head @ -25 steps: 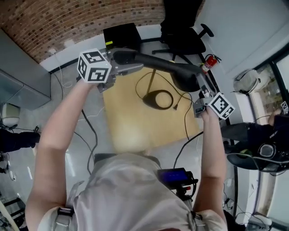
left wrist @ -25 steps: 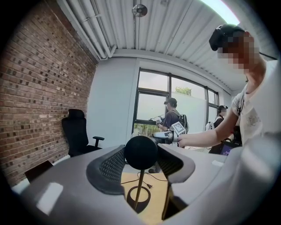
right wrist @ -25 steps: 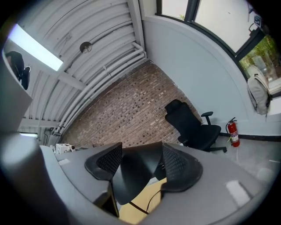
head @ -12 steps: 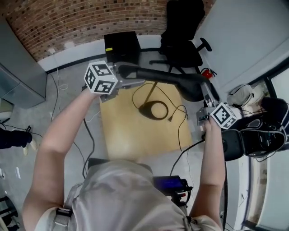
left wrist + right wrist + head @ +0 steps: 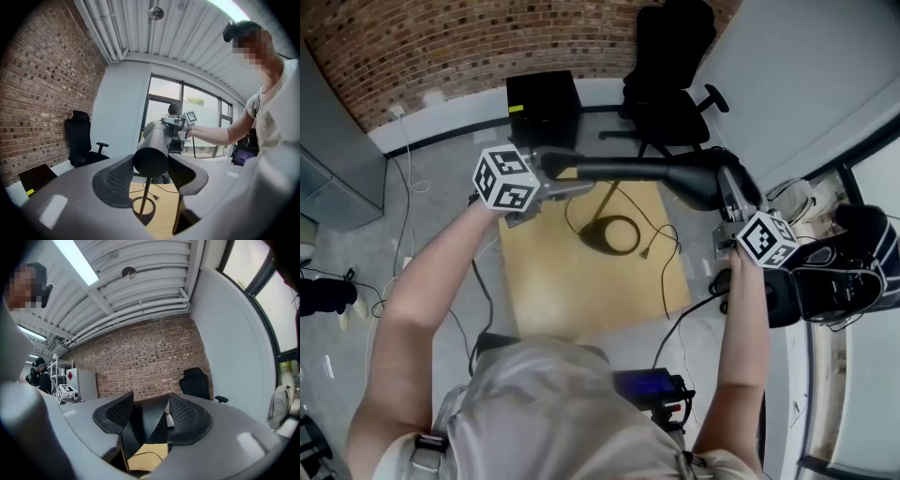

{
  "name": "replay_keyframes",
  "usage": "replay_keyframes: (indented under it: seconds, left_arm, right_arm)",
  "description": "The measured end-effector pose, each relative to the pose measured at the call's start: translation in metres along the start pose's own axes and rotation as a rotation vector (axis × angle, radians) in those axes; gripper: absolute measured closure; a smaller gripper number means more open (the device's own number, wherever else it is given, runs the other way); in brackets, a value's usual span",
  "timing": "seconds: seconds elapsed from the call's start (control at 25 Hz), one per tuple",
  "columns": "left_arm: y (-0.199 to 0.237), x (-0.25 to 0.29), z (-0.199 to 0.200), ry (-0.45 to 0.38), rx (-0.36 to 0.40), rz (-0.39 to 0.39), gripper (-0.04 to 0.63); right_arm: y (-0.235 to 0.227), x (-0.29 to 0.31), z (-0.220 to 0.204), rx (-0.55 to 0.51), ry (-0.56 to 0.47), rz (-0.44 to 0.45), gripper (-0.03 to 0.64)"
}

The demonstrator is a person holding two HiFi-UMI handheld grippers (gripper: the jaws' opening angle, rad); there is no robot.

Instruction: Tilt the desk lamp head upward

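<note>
Lamp head, a dark flared shade, sat at the far end of the lamp arm, up above the wooden table w/ its ring base resting on the top.

Right gripper had the shade betw. its pads. Its jaws had just been closing and, by the look of it, were clamped on the shade. Left gripper was clamped on the arm's near end, the round tube filling the gap betw. both pads.

Judged step: the tilt itself, approx. midway. The head looked roughly in line w/ the arm, not clearly angled up yet.

Next move prob. called for the right side to swing the shade's mouth upward about its joint. The left would brace the arm so the thin pole and base didn't rock or lift.

Shade looked matte black and smooth, so the pads could slip on it. Cord lay looped on the table near the base.
</note>
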State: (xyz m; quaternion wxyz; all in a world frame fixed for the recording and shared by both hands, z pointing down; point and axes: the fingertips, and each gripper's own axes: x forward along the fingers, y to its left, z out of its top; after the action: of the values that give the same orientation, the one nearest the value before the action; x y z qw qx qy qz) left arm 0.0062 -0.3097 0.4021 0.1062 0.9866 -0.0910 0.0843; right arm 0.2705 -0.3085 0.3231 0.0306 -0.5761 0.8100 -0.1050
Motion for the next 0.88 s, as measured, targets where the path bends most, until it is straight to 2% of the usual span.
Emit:
replay_keyframes:
  seconds: [0.56, 0.88]
  left_arm:
    - [0.012, 0.012, -0.017, -0.033, -0.043, -0.015, 0.37]
    - [0.007, 0.02, -0.024, -0.041, -0.047, -0.025, 0.37]
  right_arm:
    - [0.016, 0.024, 0.032, -0.185, 0.017, -0.002, 0.374]
    - [0.018, 0.02, 0.038, -0.227, 0.006, -0.002, 0.377]
